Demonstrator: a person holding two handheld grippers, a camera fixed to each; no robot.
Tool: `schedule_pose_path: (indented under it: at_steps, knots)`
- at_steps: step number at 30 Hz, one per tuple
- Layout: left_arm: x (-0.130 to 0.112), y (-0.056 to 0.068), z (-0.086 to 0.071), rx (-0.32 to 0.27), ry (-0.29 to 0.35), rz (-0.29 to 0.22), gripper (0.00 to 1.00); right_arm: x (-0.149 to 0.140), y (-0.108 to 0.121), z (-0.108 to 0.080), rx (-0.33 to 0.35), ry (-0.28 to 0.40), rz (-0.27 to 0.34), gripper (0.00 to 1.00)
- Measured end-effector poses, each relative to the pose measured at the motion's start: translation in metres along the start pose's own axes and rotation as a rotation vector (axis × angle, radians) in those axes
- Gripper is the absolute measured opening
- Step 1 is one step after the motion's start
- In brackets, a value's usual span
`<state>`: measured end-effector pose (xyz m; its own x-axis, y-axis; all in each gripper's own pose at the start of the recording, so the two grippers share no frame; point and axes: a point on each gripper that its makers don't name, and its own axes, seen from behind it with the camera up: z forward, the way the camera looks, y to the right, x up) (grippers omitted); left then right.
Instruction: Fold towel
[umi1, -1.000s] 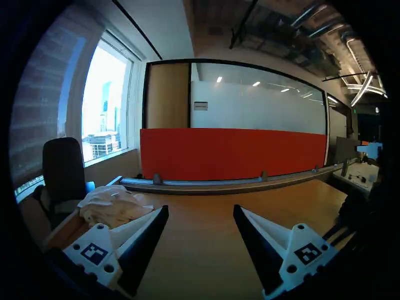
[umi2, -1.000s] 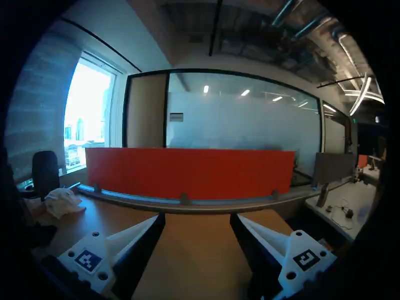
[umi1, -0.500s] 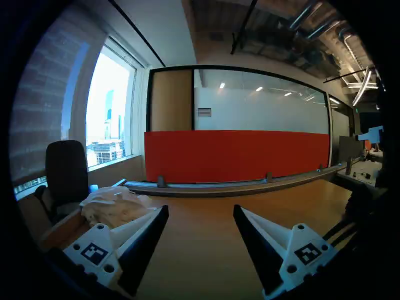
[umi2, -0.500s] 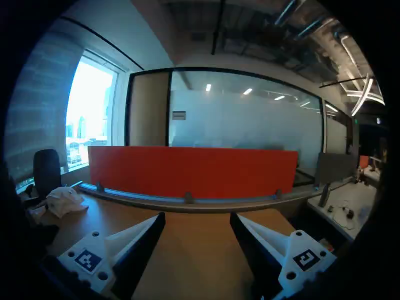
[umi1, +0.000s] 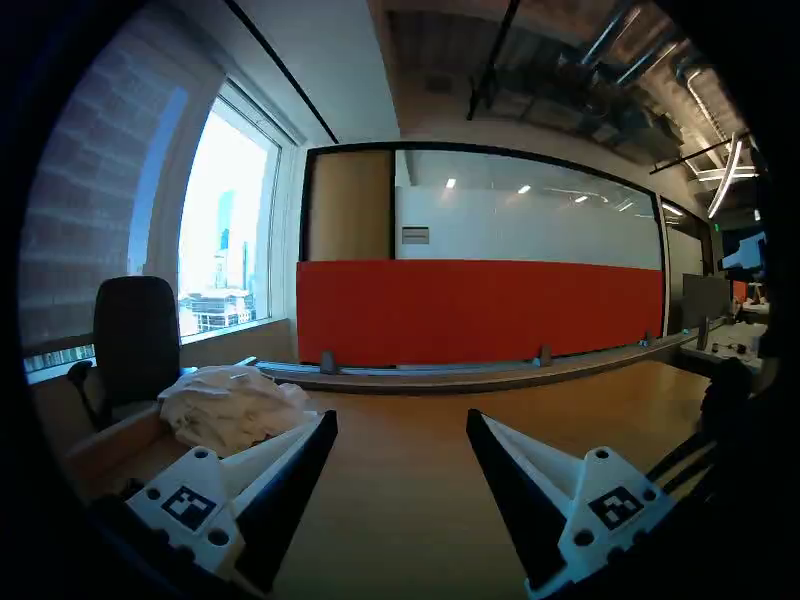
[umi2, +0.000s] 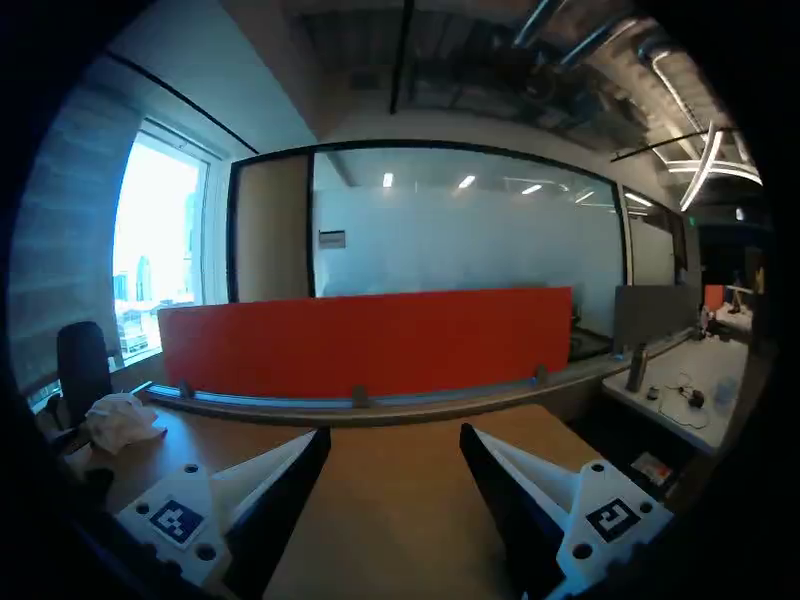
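While the left gripper (umi1: 400, 414) and right gripper (umi2: 394, 431) hold jaws wide and empty, the towel (umi1: 225, 405) lies crumpled beside a chair (umi1: 135, 335).

1 towel (umi1: 230, 408), 1 chair (umi1: 135, 335), 2 tools (umi1: 400, 414) (umi2: 392, 430)

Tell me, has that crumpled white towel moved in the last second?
No. The towel lies in the same spot beside the black office chair; it is the camera that shifted.

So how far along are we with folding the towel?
Nothing is folded: the towel lies in a crumpled heap on the desk. Nothing is in hand; the left tongs and right tongs are open and empty, short of it. Left: grasp it, spread it, fold it.
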<state>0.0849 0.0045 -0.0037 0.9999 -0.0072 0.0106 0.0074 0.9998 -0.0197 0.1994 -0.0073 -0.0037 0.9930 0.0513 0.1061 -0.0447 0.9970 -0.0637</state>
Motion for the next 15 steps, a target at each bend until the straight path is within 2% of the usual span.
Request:
schedule_pose_path:
  at_steps: [8, 15]
  knots:
    - [-0.03, 0.003, -0.002, 0.003, 0.016, 0.013, 0.96, -0.015, 0.006, 0.001, -0.008, 0.023, -0.001, 1.0]
    - [-0.052, 0.003, -0.001, 0.008, 0.027, 0.002, 0.96, -0.037, 0.002, 0.004, 0.005, 0.023, -0.012, 1.0]
